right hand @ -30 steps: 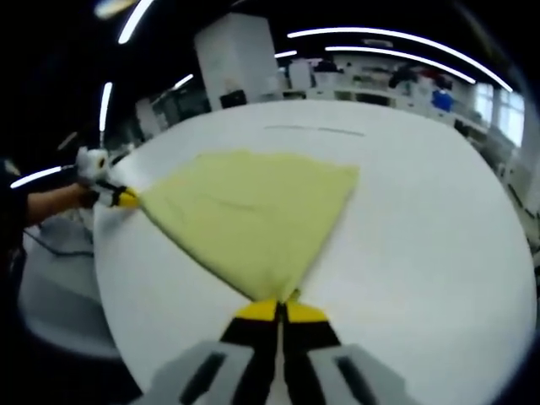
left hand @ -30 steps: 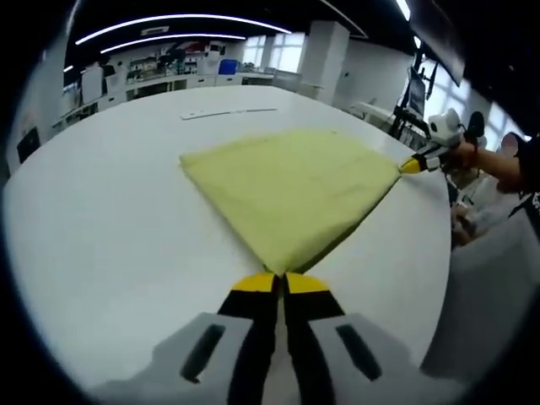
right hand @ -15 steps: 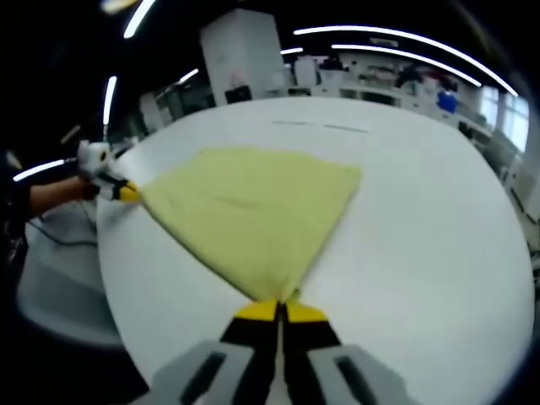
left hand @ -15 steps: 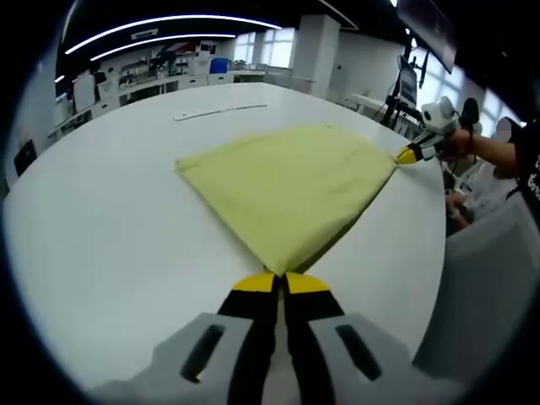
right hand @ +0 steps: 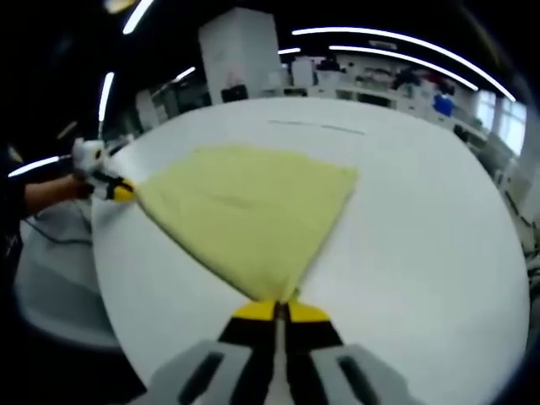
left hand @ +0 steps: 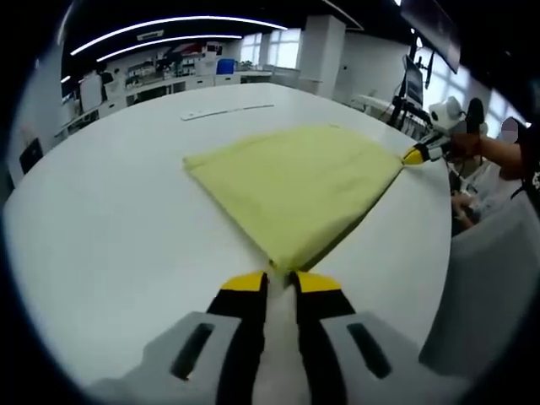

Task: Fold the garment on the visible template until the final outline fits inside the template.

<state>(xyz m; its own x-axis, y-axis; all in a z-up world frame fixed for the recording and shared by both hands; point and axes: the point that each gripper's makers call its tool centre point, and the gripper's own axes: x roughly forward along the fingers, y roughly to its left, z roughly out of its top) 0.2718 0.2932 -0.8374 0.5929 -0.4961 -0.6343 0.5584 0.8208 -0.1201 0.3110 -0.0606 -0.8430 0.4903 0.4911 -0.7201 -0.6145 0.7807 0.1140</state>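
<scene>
- The garment (left hand: 291,181) lies flat on the white table (left hand: 110,219) as a pale yellow, roughly four-cornered shape, already doubled over at least once, judging by the layered edge at the corner nearest the left gripper.
- In the left gripper view, the left gripper (left hand: 281,281) sits at the garment's near corner with its yellow-tipped jaws a little apart; the corner lies at or just in front of the tips, and no cloth looks pinched between them. I judge this a release, or a grip not yet made.
- Farther right in that view, the right gripper (left hand: 415,155) meets the garment's far right corner, held by a person's hand (left hand: 466,145).
- In the right gripper view, the right gripper (right hand: 279,310) has its jaws drawn narrow, with the garment's corner (right hand: 278,295) running right up to the tips; it appears to be pinching that corner, though the contact itself is too small to be sure.
- At the left of that view, the left gripper (right hand: 118,190) rests at the opposite corner.
- A thin pale strip (left hand: 228,110) lies on the table beyond the garment; whether it belongs to the template I cannot tell, and no outline shows around the cloth.
- Progress, as a judgement: the cloth is folded and smoothed, with few wrinkles. Whether it fits the template cannot be checked, so further folding may remain.
</scene>
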